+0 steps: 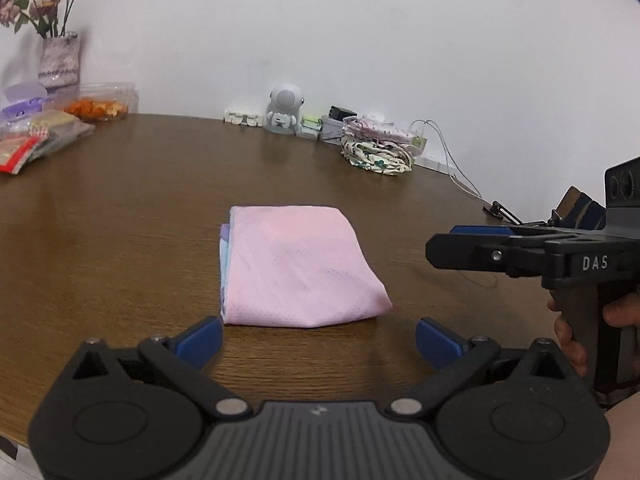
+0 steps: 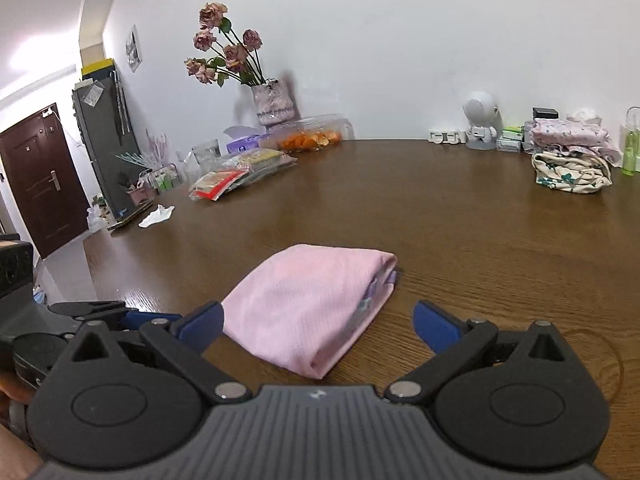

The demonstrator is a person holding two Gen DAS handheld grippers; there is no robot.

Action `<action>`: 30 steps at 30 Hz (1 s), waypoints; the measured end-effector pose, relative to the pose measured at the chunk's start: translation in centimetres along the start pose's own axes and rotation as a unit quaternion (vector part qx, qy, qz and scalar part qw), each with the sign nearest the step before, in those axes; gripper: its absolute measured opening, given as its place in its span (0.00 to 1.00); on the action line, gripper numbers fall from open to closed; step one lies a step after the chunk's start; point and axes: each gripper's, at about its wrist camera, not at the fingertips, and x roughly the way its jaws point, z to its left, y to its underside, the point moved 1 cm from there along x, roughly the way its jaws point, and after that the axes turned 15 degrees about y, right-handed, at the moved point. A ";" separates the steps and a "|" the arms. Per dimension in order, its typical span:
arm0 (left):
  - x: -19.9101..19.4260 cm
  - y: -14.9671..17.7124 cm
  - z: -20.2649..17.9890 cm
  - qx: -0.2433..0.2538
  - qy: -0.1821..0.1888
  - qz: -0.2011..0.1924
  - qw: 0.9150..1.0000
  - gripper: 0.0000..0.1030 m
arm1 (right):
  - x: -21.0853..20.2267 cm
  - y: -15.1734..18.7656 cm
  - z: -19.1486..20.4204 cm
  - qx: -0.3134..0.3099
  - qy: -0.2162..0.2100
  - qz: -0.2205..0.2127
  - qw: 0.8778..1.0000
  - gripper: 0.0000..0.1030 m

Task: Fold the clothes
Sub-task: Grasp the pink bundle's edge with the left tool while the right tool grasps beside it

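Two hand-held grippers, left point(image 1: 318, 340) and right point(image 2: 318, 326), stand with jaws spread wide and empty over a brown wooden surface point(image 1: 120, 240). A folded pink garment point(image 1: 298, 266) lies flat just ahead of both, touching neither; a stack of folded clothes point(image 2: 570, 160) sits well beyond.

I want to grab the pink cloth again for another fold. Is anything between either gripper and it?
Nothing visible. The pink cloth lies folded on bare table just ahead of the open left gripper and the open right gripper. The clutter sits far back by the wall.
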 end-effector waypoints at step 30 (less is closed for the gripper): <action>4.4 -1.1 8.3 -0.369 0.090 -0.003 0.925 0.19 | 19.4 -8.1 -2.2 -0.089 -0.217 0.206 0.950 0.37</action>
